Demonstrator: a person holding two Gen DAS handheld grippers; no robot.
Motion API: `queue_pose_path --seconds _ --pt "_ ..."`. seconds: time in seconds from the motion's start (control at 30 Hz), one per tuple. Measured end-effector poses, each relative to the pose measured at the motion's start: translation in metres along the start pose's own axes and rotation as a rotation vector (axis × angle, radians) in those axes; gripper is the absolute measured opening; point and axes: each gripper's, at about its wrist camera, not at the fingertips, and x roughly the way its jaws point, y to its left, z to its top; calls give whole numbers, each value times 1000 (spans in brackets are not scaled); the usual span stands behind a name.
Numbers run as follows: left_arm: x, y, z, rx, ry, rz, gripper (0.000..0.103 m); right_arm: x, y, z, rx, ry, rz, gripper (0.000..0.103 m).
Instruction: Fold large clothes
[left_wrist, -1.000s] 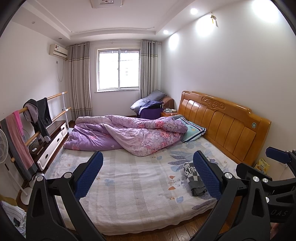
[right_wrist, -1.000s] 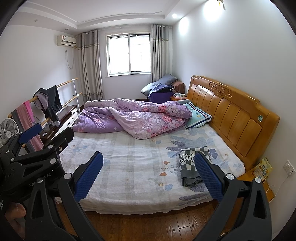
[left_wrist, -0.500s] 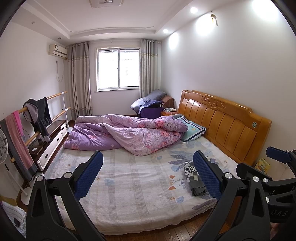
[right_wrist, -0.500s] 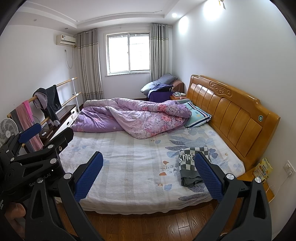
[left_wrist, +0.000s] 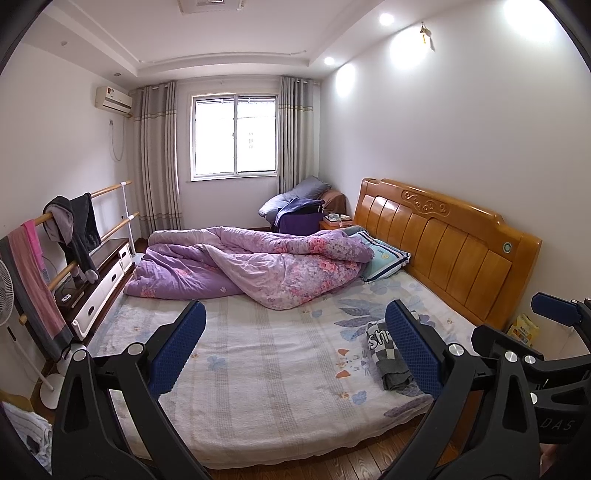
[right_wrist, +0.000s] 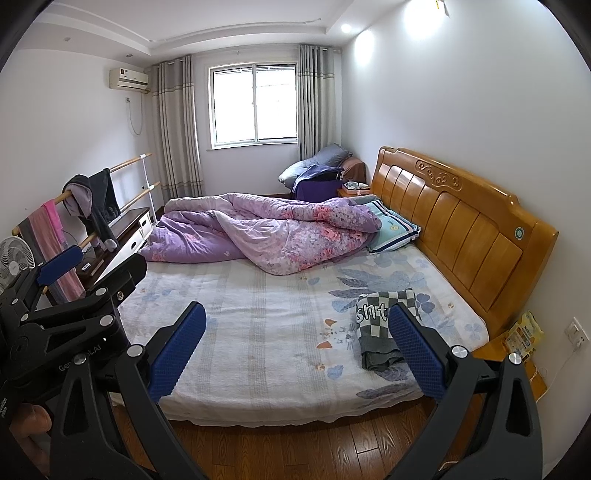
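Both the left gripper (left_wrist: 295, 343) and right gripper (right_wrist: 297, 345) hang spread wide and empty off the bed (right_wrist: 258, 354), so a careless grab could unravel the already-folded checkered garment (right_wrist: 380, 332)

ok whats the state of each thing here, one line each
left tongs: open, empty, over the bed's near edge
right tongs: open, empty
checkered garment: folded, lying on the bed near the headboard
purple quilt: crumpled, unfolded, on the far half
pillow: partly under the quilt
curtains: drawn open
dark clothes: draped over the rack
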Motion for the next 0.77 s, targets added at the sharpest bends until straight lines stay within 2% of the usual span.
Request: queue_pose_path --seconds 0.47,0.67,0.77 --pt "12 12 -9 -9 19 -18 98 11 13 4 -5 22 -17 95" --pt "21 30 -15 -26 63 -48 98 30 23 6 -4 49 -5 95" --pt "25 47 -22 -46 91 -25 98 41 30 5 1 69 1 95"
